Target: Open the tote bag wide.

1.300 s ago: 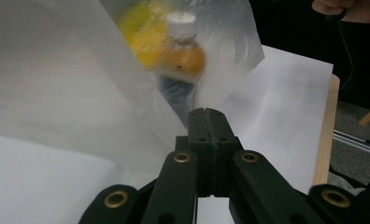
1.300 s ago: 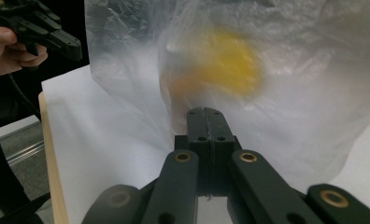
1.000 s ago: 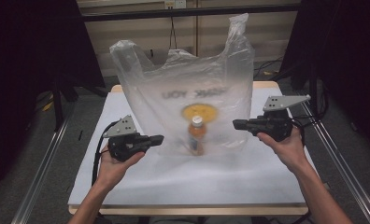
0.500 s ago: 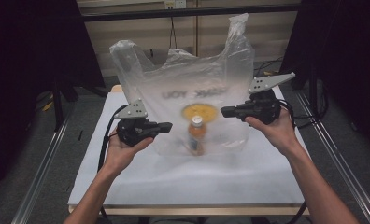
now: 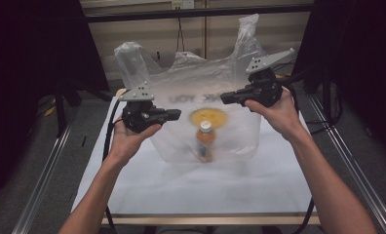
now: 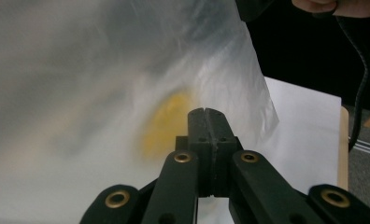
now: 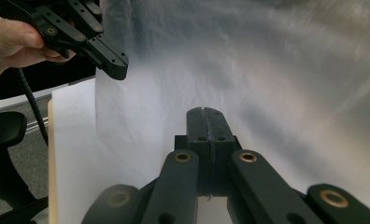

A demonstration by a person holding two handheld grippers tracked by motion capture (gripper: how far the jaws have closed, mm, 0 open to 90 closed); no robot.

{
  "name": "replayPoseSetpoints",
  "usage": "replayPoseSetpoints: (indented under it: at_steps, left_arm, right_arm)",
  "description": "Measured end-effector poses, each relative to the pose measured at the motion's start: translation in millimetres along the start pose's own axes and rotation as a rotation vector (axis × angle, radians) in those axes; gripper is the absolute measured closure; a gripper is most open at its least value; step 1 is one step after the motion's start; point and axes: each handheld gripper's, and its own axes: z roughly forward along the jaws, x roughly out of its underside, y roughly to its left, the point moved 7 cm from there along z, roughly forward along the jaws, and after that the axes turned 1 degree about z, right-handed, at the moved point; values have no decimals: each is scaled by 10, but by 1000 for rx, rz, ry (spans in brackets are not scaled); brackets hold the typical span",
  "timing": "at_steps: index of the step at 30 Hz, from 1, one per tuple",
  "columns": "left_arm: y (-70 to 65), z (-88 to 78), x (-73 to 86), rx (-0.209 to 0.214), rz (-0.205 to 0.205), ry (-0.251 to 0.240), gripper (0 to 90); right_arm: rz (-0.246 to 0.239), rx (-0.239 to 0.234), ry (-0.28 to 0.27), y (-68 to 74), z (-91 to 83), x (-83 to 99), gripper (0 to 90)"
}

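Note:
A clear plastic bag [image 5: 181, 92] with dark lettering and a yellow round print [image 5: 208, 117] stands upright on the white table [image 5: 181, 185]. Inside it stands a bottle [image 5: 205, 141] with a white cap and orange contents. My left gripper [image 5: 178, 115] hovers at the bag's left front, jaws shut and empty; its own view has the shut jaws [image 6: 205, 114] facing the bag film [image 6: 103, 84]. My right gripper [image 5: 223, 98] is held at the bag's right front, also shut with nothing in it [image 7: 205, 113]. The other gripper [image 7: 113, 65] appears at upper left of the right gripper view.
The bag's two handles [image 5: 247, 29] rise at the back. Metal rails [image 5: 45, 170] run along both sides of the table, with dark curtains beyond. A black cable [image 6: 360, 84] trails from the right gripper. A black chair [image 7: 5, 130] stands off the table's edge.
Both grippers have risen and moved forward and inward, from low beside the bag to in front of its upper half. Bag and bottle have stayed put.

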Motion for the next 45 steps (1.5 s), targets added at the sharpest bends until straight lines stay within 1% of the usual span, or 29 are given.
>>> replayPoseSetpoints:
  at_steps: [1,4,5,6,7,11,12,13,17,18,19,21,22,24,25,27,28,29,30,31,34,36,37,38,39,40,42,43,45]
  left_arm:
    - [37,-3,-70,-2,-4,-11,900]
    - [81,16,-149,-5,0,-15,900]
    - [96,23,-164,-4,5,-8,900]
    - [96,23,-164,-4,5,-8,900]
    - [112,55,-190,-1,-3,-7,900]
    - [138,116,-205,1,-2,10,900]
    - [138,116,-205,1,-2,10,900]
    - [140,131,-215,3,-2,11,900]
    - [136,132,-239,1,-5,15,900]
    - [139,130,-247,0,-2,14,900]
    - [147,126,-261,-1,1,19,900]
    - [152,127,-271,-2,-1,16,900]
    - [161,124,-293,-4,-3,12,900]
    - [166,124,-306,-2,-4,7,900]
    - [168,129,-322,0,-7,7,900]
    - [170,136,-328,-2,0,12,900]
    - [159,145,-342,-1,-6,10,900]
    - [158,144,-350,1,0,10,900]
    - [149,142,-359,2,-4,6,900]
    - [153,137,-370,2,6,3,900]
    - [147,126,-390,-2,-3,-8,900]
    - [148,113,-406,-2,-12,-15,900]
    - [142,103,-432,-7,-1,-21,900]
    - [133,101,-455,-5,-5,-32,900]
    - [133,101,-455,-5,-5,-32,900]
    - [116,89,-512,-6,0,-47,900]
    - [112,86,-541,-6,6,-50,900]
    - [101,89,-593,-9,4,-61,900]
    - [98,101,-628,-7,9,-61,900]
  right_arm:
    - [2,5,-3,-46,5,-85,900]
    - [2,19,-12,-126,-3,-223,900]
    - [0,23,-14,-154,-7,-267,900]
    - [0,23,-14,-154,-7,-267,900]
    - [3,28,-14,-206,-16,-349,900]
    - [5,39,-6,-296,-19,-500,900]
    - [5,39,-6,-296,-19,-500,900]
    - [5,46,-4,-333,-19,-571,900]
    - [0,60,-6,-393,-27,-722,900]
    - [0,60,-6,-393,-27,-722,900]
    - [0,69,-3,-415,-19,-797,900]
    - [1,70,-2,-422,-7,-834,900]
    - [0,79,2,-441,33,-896,900]
    - [0,86,8,-450,56,-918,900]
    - [10,96,4,-465,103,-948,900]
    - [10,101,10,-472,126,-949,900]
    - [18,108,34,-491,174,-918,900]
    - [18,103,52,-491,199,-885,900]
    - [17,94,67,-485,217,-849,900]
    - [22,84,79,-472,233,-810,900]
    - [13,66,101,-419,259,-675,900]
    - [15,53,98,-380,264,-585,900]
    - [20,50,91,-363,267,-545,900]
    - [21,46,93,-347,272,-501,900]
    - [21,46,93,-347,272,-501,900]
    - [23,50,98,-323,294,-413,900]
    - [24,50,107,-293,327,-333,900]
    - [20,52,108,-279,341,-299,900]
    - [25,42,102,-246,360,-241,900]
